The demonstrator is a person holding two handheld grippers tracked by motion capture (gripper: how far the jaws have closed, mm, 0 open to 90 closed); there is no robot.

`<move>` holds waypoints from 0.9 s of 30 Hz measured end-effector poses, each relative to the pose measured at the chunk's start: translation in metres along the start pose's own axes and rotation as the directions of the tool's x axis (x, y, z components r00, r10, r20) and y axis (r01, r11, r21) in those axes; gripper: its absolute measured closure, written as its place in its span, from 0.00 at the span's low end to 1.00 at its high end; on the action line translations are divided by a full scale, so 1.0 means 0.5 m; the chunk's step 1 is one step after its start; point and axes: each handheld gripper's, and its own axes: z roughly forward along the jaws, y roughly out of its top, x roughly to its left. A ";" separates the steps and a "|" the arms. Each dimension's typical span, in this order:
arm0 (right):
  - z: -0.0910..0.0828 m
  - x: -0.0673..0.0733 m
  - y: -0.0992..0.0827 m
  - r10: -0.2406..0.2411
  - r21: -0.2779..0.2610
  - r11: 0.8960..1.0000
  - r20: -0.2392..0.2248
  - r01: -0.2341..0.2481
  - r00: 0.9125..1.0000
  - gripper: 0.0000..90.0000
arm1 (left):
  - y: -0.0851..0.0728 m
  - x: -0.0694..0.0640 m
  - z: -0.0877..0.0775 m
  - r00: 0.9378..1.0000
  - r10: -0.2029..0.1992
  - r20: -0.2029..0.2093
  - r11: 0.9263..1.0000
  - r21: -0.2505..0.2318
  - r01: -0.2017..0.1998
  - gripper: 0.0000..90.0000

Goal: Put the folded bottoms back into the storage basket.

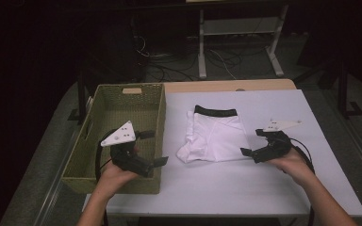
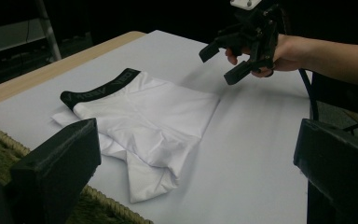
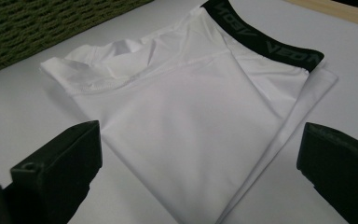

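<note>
High view gives me one folded pair of white underwear [image 1: 215, 136] on the table [image 1: 264, 183], one woven basket [image 1: 122, 108] beside it, and two grippers: left gripper [image 1: 153, 148] over the basket, right gripper [image 1: 254, 141] just beside the underwear, both spread, holding nothing. Waistband lettering is too dim to read.

Table [image 1: 264, 188] had a pale grey-white top with a bare wood strip along the far edge. Folded white underwear [image 1: 213, 135] with a black waistband lay flat near the table's middle, waistband toward the far edge. Woven green basket [image 1: 156, 123] sat just left of the underwear, at the table's left edge, close but not touching.
</note>
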 end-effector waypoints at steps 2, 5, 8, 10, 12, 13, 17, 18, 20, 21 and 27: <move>0.003 0.000 -0.003 0.004 0.010 1.000 0.002 -0.004 1.000 0.01 | 0.000 0.000 0.000 1.000 -0.001 0.000 1.000 0.000 0.001 0.01; 0.006 -0.003 -0.008 0.003 0.018 1.000 0.002 -0.003 1.000 0.02 | 0.000 0.000 0.000 1.000 -0.002 0.002 1.000 0.000 0.002 0.01; 0.009 -0.007 -0.012 0.007 0.032 0.999 0.006 -0.007 1.000 0.05 | 0.000 0.000 0.000 1.000 -0.001 0.001 1.000 0.000 0.001 0.01; 0.010 -0.008 -0.014 0.013 0.040 0.999 0.005 -0.013 1.000 0.07 | 0.000 0.000 0.000 1.000 -0.001 0.002 1.000 0.000 0.001 0.01; 0.010 -0.008 -0.017 0.013 0.043 0.999 0.008 -0.013 1.000 0.11 | 0.000 0.000 0.000 1.000 -0.001 0.001 1.000 -0.001 0.001 0.01; 0.010 -0.009 -0.021 0.013 0.044 0.999 0.005 -0.013 1.000 0.13 | 0.000 0.000 0.000 1.000 0.000 0.000 1.000 -0.001 0.000 0.01; 0.013 -0.009 -0.031 0.013 0.072 0.997 -0.003 -0.013 1.000 0.18 | 0.000 0.000 0.000 1.000 -0.001 0.002 1.000 -0.001 0.001 0.01; 0.013 -0.010 -0.034 0.014 0.078 0.997 -0.005 -0.013 1.000 0.20 | 0.000 0.000 0.000 1.000 -0.001 0.002 1.000 -0.001 0.001 0.01; 0.014 -0.010 -0.038 0.007 0.089 0.996 -0.006 -0.006 1.000 0.22 | 0.000 0.000 0.000 1.000 0.001 0.001 1.000 0.000 -0.001 0.01; 0.015 -0.010 -0.040 0.011 0.093 0.996 -0.006 -0.010 1.000 0.23 | 0.000 0.000 0.000 1.000 0.000 0.001 1.000 0.000 0.000 0.01; 0.014 -0.013 -0.050 0.007 0.112 0.994 -0.011 -0.006 1.000 0.30 | 0.000 0.000 0.000 1.000 0.000 0.001 1.000 0.000 0.000 0.01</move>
